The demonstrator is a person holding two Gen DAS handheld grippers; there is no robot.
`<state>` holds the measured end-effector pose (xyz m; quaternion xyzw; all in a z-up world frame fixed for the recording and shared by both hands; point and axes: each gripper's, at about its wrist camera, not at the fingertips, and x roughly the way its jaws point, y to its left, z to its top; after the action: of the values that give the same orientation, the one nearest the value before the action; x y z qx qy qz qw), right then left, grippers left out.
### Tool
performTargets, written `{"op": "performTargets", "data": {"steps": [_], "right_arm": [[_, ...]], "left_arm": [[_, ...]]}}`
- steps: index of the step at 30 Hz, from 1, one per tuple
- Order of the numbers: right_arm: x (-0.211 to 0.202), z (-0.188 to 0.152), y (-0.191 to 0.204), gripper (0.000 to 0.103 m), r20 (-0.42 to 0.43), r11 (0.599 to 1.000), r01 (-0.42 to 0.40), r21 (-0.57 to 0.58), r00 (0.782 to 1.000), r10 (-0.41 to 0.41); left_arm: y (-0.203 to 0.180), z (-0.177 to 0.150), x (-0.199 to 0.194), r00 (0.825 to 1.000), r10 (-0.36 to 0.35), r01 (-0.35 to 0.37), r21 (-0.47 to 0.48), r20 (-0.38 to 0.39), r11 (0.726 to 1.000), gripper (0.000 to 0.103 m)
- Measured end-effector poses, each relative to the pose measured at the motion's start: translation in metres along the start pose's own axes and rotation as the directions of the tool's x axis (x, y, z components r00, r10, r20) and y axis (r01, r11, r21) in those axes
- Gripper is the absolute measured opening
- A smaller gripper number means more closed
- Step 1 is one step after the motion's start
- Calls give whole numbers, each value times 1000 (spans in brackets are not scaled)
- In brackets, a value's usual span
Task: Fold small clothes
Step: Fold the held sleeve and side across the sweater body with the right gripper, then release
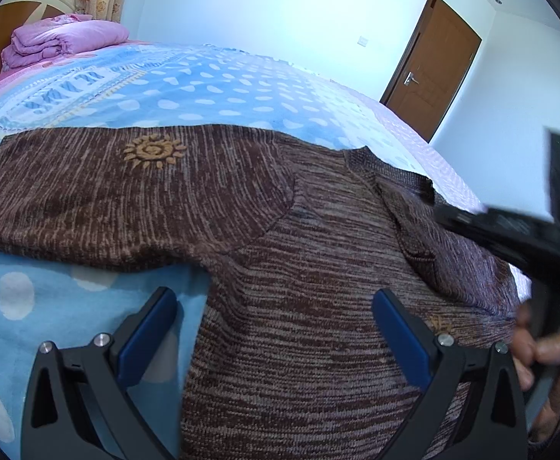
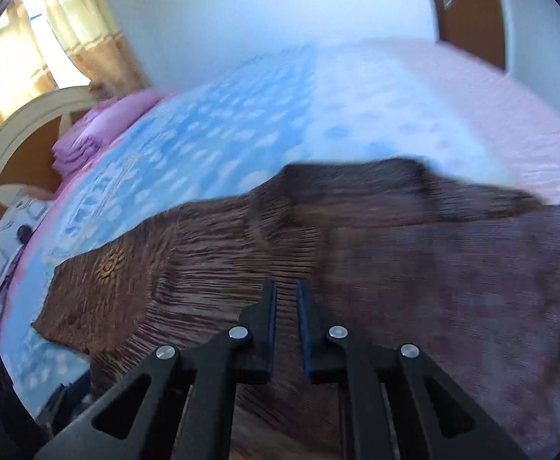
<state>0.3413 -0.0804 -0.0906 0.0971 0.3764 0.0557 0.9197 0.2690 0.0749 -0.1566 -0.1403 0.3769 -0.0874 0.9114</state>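
A brown knit sweater [image 1: 299,268] lies on the bed, its left sleeve with a tan sun emblem [image 1: 153,152] spread out to the left. Its right side is folded over the body near the collar. My left gripper [image 1: 274,306] is open and empty, low over the sweater's lower left body. My right gripper [image 2: 285,295] hovers over the sweater [image 2: 241,253], jaws nearly closed with a narrow gap and nothing visibly between them. The right wrist view is motion-blurred. The right gripper also shows in the left wrist view [image 1: 510,230] above the folded right side.
The bed has a blue dotted blanket [image 1: 203,88] over a pink sheet [image 2: 491,107]. A folded pink quilt [image 1: 61,40] lies by the headboard [image 2: 23,130]. A brown door [image 1: 433,69] is at the far right. Curtains [image 2: 61,27] hang at the left.
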Motion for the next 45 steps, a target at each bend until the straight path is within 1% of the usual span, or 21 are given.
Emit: {"op": "performTargets", "data": {"steps": [5,8,10,12,13,15,18,21,24,26,27,28,30,32,33,35,36,38,40,42,45], "right_arm": [[-43,-26,-66,13,12,979,200,27,980,-200],[-64,-46,-122,13,-31,937,325,126,946,-324],[-82,-60,-158,13,-6,921,307,241,949,-315],[-90,-65,-179,25,-24,876,376,302,922,-387],[-93,-64,-186,26,-26,865,373,336,922,-387],[-98,-59,-183,26,-24,843,408,351,903,-428],[-107,-44,-148,27,92,878,403,259,894,-438],[-93,-32,-114,27,128,918,376,124,912,-390],[-57,-31,-102,27,69,927,371,58,925,-374],[-37,-32,-115,27,9,911,405,81,913,-407],[-34,-31,-126,26,-15,909,396,129,917,-398],[-36,-27,-132,23,-3,903,399,157,915,-404],[-37,-25,-145,23,-18,865,465,187,882,-470],[-37,-25,-158,24,-25,871,428,241,900,-435],[-37,-24,-158,24,-26,873,428,236,900,-434],[-44,-23,-147,24,-9,866,464,186,882,-471],[-49,-23,-138,24,14,875,452,172,887,-461],[-59,-27,-111,26,52,929,340,148,935,-350],[-56,-32,-84,26,40,964,241,110,968,-246],[-45,-35,-60,26,23,981,185,51,982,-186],[-20,-42,-34,28,-4,983,179,-32,984,-179]], "left_arm": [[0,0,0,1000,1,-1,1,0,1000,103],[0,0,1,1000,6,-6,3,-4,1000,103],[0,0,2,1000,10,-10,5,-6,1000,103],[0,0,2,1000,11,-11,7,-6,1000,103],[0,0,2,1000,12,-12,8,-7,1000,103],[0,0,2,1000,11,-11,8,-6,1000,103],[0,0,2,1000,13,-13,9,-7,1000,103],[0,0,2,1000,14,-14,11,-8,1000,103],[1,0,2,1000,15,-15,11,-8,1000,103],[1,0,2,1000,14,-14,11,-8,1000,103],[1,0,2,1000,14,-14,12,-8,1000,103],[1,0,2,1000,13,-13,11,-7,1000,103],[0,0,3,1000,13,-13,10,-7,1000,103],[1,0,3,1000,14,-13,12,-7,1000,103],[1,0,3,1000,14,-14,12,-7,1000,103],[1,0,3,1000,14,-14,12,-7,1000,103],[0,0,3,1000,14,-14,13,-7,1000,103],[1,0,3,1000,15,-15,14,-8,1000,103],[1,0,3,1000,20,-20,17,-13,1000,103],[0,1,4,999,31,-30,22,-21,999,103],[-2,1,5,998,49,-48,33,-33,998,103]]}}
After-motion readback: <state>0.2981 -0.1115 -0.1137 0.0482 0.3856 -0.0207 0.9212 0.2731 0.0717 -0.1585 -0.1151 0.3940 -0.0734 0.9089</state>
